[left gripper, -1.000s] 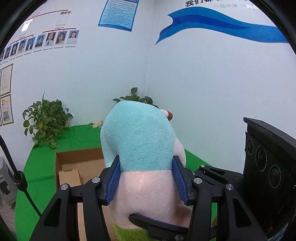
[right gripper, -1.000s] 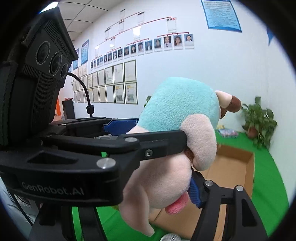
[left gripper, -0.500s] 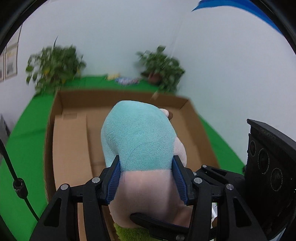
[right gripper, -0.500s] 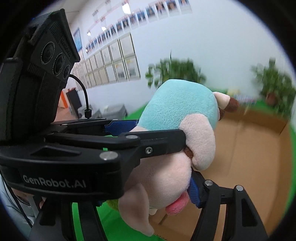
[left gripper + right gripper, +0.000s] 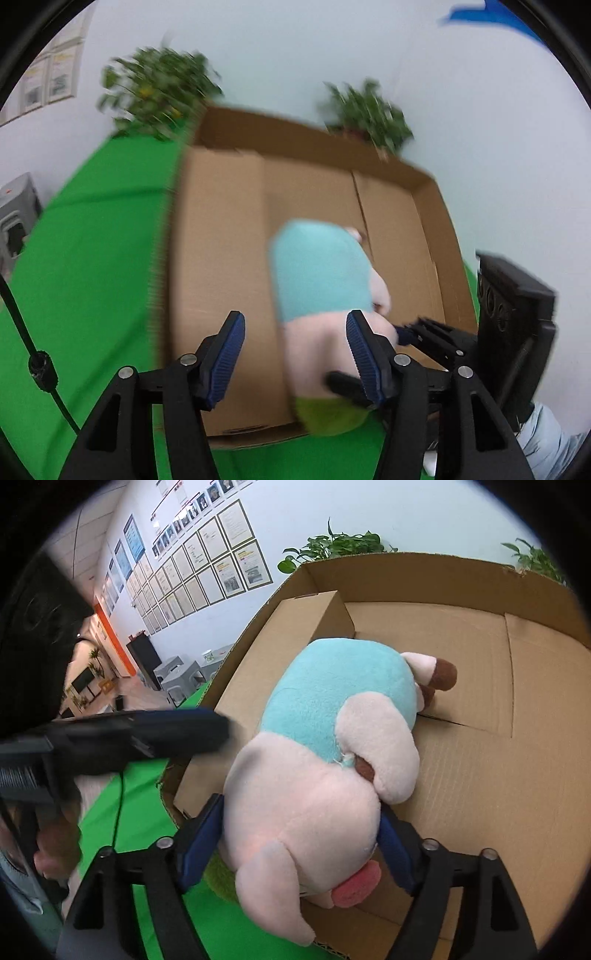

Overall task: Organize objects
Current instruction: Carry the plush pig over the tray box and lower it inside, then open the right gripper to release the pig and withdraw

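Left wrist view. The plush toy (image 5: 321, 295) lies in the cardboard box (image 5: 221, 229), its green base hanging over the near wall, above the green floor cloth (image 5: 85, 258). The left claw (image 5: 295, 354) is opening: the left pad (image 5: 227, 358) stands clear of the toy, while the right pad (image 5: 364, 360) is just beside, perhaps touching, its pink flank. The picture is motion-blurred, so that contact cannot be settled. Judged from this, the placing step is nearly done; letting go and drawing back remain.

Right wrist view. The toy (image 5: 325, 746) rests on the box floor (image 5: 498, 775), near a raised inner flap (image 5: 295, 627). The right claw (image 5: 299, 834) is also opening, its pads flanking the pink lower body; whether they press on it cannot be told. The left claw (image 5: 155, 731) appears blurred on the left, apart from the toy. The toy's long axis runs from the near wall into the box: teal head and brown-tipped ear (image 5: 439, 672) point to the far wall, pink feet and base toward the camera. No other loose objects are visible, so how much organizing is left cannot be judged.
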Demonstrator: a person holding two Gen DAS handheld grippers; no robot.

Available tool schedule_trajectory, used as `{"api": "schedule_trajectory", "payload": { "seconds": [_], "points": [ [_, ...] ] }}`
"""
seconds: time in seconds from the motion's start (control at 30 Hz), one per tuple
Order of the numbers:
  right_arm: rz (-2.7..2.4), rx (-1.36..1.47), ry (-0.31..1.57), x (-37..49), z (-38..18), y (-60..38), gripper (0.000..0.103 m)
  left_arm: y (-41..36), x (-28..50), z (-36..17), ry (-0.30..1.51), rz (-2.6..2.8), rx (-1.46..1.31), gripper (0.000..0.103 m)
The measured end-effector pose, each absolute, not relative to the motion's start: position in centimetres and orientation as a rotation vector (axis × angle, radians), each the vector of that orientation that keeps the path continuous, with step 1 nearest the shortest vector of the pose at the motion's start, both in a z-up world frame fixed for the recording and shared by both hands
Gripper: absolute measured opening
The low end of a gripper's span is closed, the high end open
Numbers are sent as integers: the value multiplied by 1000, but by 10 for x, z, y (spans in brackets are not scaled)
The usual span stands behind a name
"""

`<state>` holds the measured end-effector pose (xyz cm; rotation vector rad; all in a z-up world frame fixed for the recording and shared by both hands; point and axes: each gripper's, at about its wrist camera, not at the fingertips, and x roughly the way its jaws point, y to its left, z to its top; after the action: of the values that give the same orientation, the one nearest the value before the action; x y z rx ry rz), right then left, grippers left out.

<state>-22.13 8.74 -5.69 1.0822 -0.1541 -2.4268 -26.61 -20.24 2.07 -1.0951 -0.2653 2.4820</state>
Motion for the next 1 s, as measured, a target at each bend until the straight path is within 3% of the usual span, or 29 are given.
{"api": "schedule_trajectory", "payload": {
  "seconds": [0.07, 0.23, 0.33, 0.4, 0.5, 0.87, 1.0],
  "points": [
    [-2431, 1087, -150, -224, -51, 89, 81, -228, -257, 25, -289, 2570, -1058, 74],
    [-2443, 1036, -245, -226, -39, 106, 81, -267, -273, -6, -381, 2579, -1184, 74],
    [-2456, 1104, -240, -229, -50, 106, 67, -269, -285, -38, -455, 2446, -1264, 69],
    [-2453, 1093, -209, -234, -59, 99, 62, -259, -282, -53, -454, 2380, -1295, 57],
    [-2499, 1035, -186, -230, -63, 102, 57, -250, -273, -59, -375, 2422, -1272, 57],
    [-2458, 992, -88, -203, -75, 100, 56, -242, -258, -59, -313, 2431, -1273, 58],
    [-2456, 995, -134, -207, -70, 105, 67, -242, -247, -49, -283, 2455, -1245, 57]
  ]
}}
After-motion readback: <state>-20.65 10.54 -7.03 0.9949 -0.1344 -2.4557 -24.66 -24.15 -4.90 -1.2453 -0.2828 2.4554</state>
